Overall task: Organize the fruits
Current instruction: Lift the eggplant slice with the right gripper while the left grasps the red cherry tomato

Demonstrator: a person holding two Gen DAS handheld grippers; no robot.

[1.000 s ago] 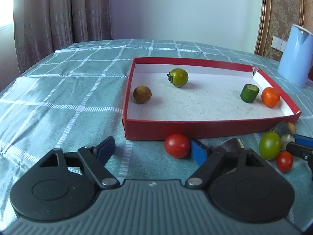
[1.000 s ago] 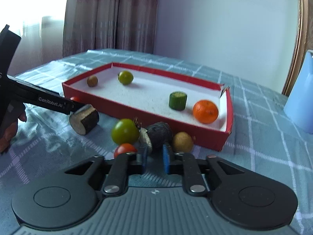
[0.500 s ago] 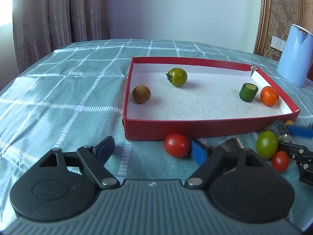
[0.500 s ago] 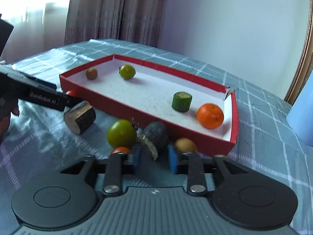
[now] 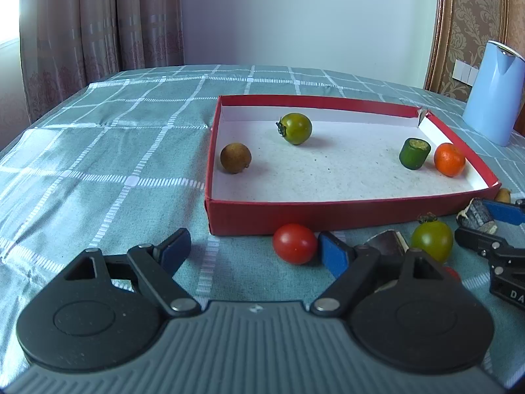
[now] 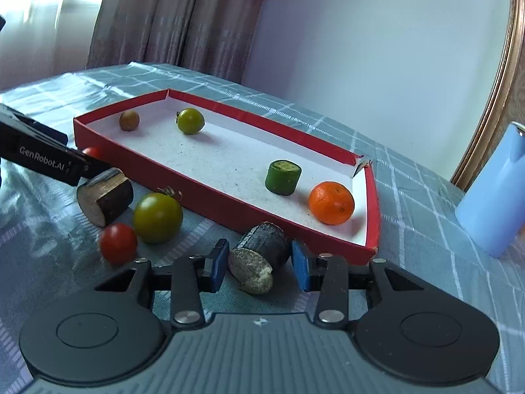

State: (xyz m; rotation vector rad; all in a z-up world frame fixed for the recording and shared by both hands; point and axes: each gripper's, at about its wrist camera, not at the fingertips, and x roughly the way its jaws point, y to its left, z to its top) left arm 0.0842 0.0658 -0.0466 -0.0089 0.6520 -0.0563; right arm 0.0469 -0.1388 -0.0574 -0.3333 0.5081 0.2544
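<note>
A red tray holds a brown fruit, a green tomato, a green cucumber piece and an orange. My left gripper is open on the cloth; a red tomato lies just inside its right finger. My right gripper is open around a dark purple stub lying before the tray; its pads do not touch it. A green tomato, a small red tomato and a wood-like chunk lie to its left.
A blue kettle stands at the far right on the checked green tablecloth. The left gripper's finger reaches in from the left of the right wrist view. A small yellowish fruit sits by the tray's right corner.
My right gripper has opened wider and moved forward, so the dark stub now sits between its fingers. My left gripper has barely moved.
</note>
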